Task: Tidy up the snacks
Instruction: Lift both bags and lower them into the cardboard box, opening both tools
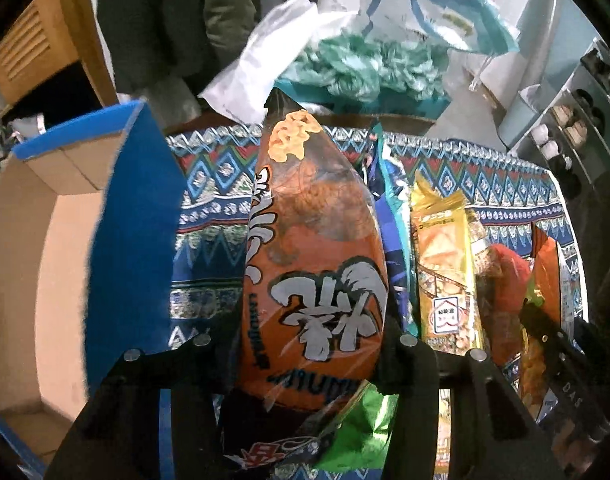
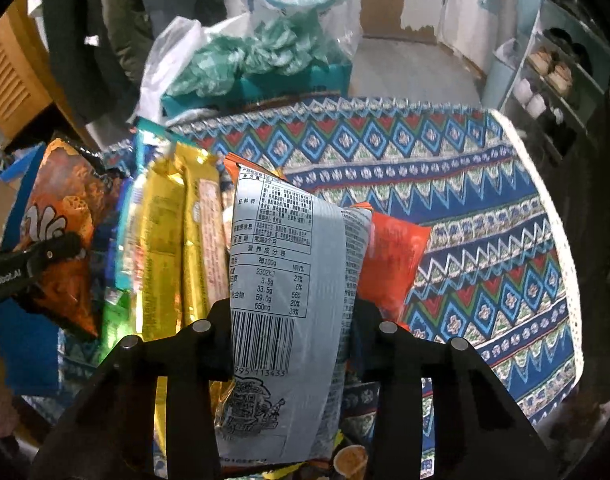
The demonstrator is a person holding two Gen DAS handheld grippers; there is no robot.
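My left gripper (image 1: 311, 340) is shut on an orange snack bag (image 1: 313, 248) with white lettering, held lengthwise above the patterned tablecloth (image 1: 209, 184). In the right wrist view the same orange snack bag (image 2: 61, 240) shows at the left with the left gripper's black finger across it. My right gripper (image 2: 291, 328) is shut on a grey-backed snack bag (image 2: 289, 264) printed with a nutrition table and barcode. Under and beside it lie gold packets (image 2: 177, 248) and an orange-red bag (image 2: 389, 264). A gold packet (image 1: 445, 264) and a green packet (image 1: 361, 432) show in the left wrist view.
A cardboard box with blue rim (image 1: 65, 208) stands open at the left of the table. Behind the table are plastic bags (image 1: 345, 60) and hanging dark clothes (image 1: 153, 20). A shoe rack (image 2: 545, 76) stands at the far right. The tablecloth (image 2: 485, 216) is bare on the right.
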